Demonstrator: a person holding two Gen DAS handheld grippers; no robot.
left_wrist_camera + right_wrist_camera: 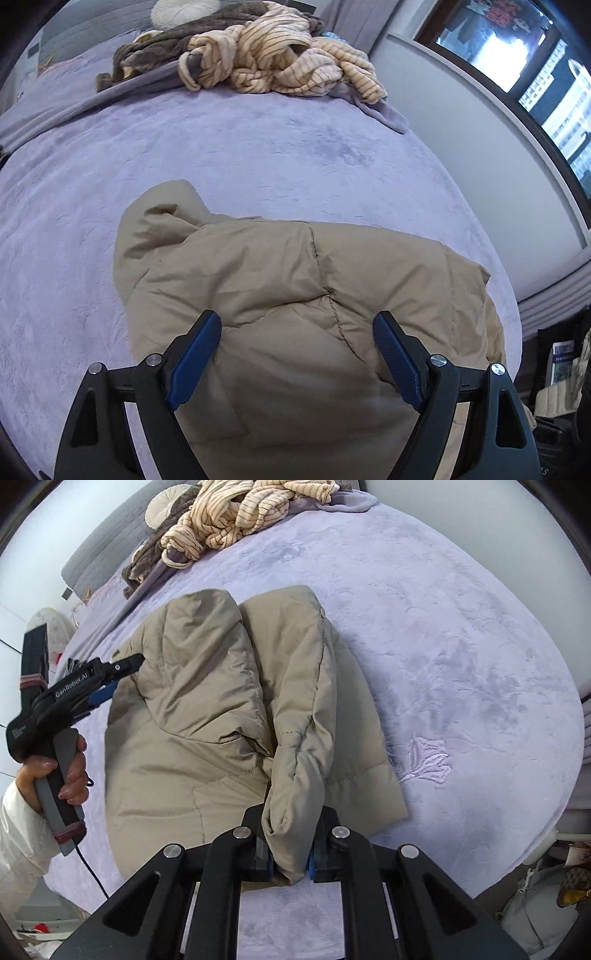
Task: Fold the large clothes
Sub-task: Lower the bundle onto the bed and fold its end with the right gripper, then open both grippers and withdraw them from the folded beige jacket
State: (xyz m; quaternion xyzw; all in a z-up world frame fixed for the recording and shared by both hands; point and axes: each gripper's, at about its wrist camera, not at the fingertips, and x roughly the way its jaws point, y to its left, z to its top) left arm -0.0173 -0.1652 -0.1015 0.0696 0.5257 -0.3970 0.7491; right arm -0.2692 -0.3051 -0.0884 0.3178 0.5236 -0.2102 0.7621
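A tan padded jacket [295, 280] lies on the lilac bed cover [258, 147], its hood toward the pillows. My left gripper [297, 332] hovers over the jacket's body, jaws wide open with nothing between its blue pads [195, 354]. From the right wrist view the jacket [207, 701] spreads across the bed, and my right gripper [290, 853] is shut on a sleeve cuff [291, 812] that lifts toward the camera. At the jacket's left edge, a person's hand [70, 771] holds the left gripper [118, 677].
A heap of cream striped fabric [273, 59] and brown fabric [155, 51] sits at the head of the bed, also in the right wrist view [229, 513]. A window [517, 66] and wall run along the right. Bags [546, 915] stand beside the bed.
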